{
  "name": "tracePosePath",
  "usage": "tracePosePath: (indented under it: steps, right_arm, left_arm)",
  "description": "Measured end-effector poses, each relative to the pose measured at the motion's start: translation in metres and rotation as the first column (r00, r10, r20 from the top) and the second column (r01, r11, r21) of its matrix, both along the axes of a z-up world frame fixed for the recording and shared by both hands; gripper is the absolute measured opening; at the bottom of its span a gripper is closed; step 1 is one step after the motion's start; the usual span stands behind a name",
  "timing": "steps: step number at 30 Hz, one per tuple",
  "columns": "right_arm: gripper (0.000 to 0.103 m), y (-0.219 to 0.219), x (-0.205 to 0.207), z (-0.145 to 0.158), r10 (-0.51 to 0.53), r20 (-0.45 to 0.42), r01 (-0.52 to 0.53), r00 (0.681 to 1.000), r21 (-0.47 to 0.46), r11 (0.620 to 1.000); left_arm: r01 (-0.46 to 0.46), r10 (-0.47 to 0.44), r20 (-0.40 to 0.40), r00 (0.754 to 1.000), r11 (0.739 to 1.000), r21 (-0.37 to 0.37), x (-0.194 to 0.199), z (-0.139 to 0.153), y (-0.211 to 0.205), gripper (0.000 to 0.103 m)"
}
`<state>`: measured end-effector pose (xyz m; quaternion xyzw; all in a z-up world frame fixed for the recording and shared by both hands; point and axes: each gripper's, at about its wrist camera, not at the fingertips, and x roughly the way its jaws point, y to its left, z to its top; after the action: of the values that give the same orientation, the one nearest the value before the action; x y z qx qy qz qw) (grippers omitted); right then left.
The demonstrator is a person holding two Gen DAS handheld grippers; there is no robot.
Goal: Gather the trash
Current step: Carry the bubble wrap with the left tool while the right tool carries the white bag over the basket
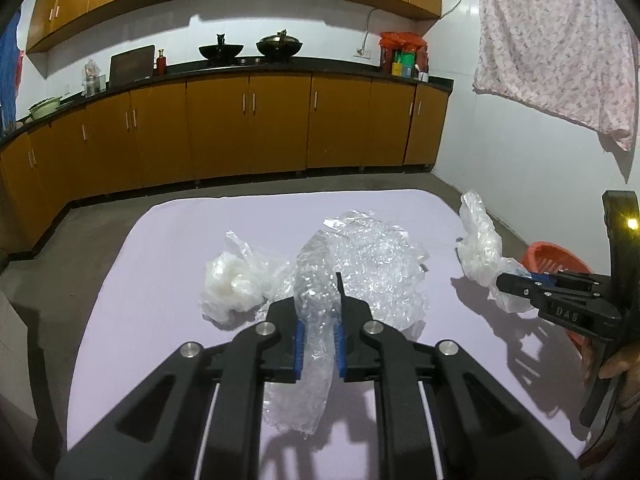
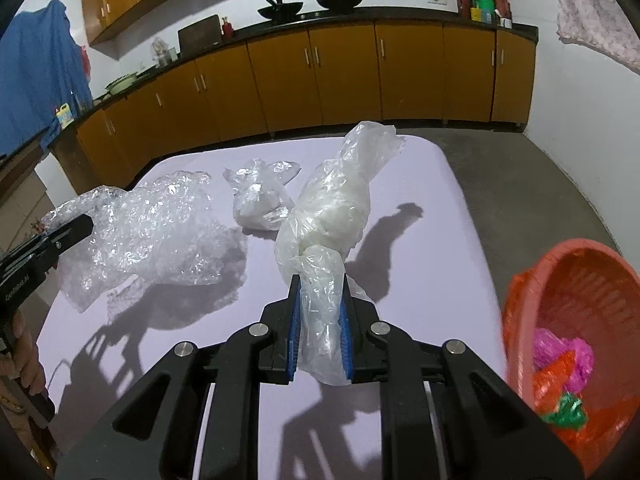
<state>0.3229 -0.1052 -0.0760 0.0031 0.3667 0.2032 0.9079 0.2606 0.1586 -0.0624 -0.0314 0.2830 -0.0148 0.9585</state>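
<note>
The desk [image 1: 168, 240], under a lilac cover, stands in a kitchen of orange-brown cabinets [image 1: 248, 128] and grey floor. An orange basket [image 2: 580, 300] off its right edge already holds coloured scraps. The left claw [image 1: 319, 312] is clenched on the bubble wrap [image 1: 372, 264] mid-desk; the right claw [image 2: 320, 312] grasps a milky plastic bag [image 2: 336, 216], lifted near the right edge. A smaller crumpled bag [image 1: 232, 280] lies untouched, so roughly half remains.

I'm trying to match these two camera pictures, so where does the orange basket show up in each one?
Left wrist view: orange basket at the right edge, mostly hidden behind the right gripper.
Right wrist view: the basket fills the lower right, tilted, coloured bags inside.
Shared landmark: the small crumpled clear bag mid-table.
</note>
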Motion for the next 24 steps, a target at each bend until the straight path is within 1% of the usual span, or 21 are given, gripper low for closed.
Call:
tracePosePath:
  steps: [6,11,18,24]
  right_arm:
    - [0.017,-0.024,-0.022,0.018,-0.05,0.045,0.05,0.998,0.004,0.999]
    - [0.017,-0.051,-0.042,0.033,-0.106,0.092,0.108,0.99,-0.01,0.994]
    - [0.017,-0.104,-0.067,0.046,-0.223,0.124,0.225,0.967,0.002,0.974]
    - [0.017,-0.147,-0.086,0.045,-0.312,0.134,0.316,0.94,-0.002,0.949]
  left_arm:
    - [0.007,-0.007,0.045,0.999,1.0,-0.004,-0.024,0.017,-0.015,0.013]
    - [0.038,-0.038,0.082,0.996,0.999,-0.002,-0.04,0.03,-0.035,0.013]
    - [0.108,-0.104,0.106,0.989,0.994,-0.035,-0.044,0.046,-0.066,0.013]
    - [0.18,-0.173,0.122,0.977,0.983,-0.047,-0.038,0.054,-0.108,0.012]
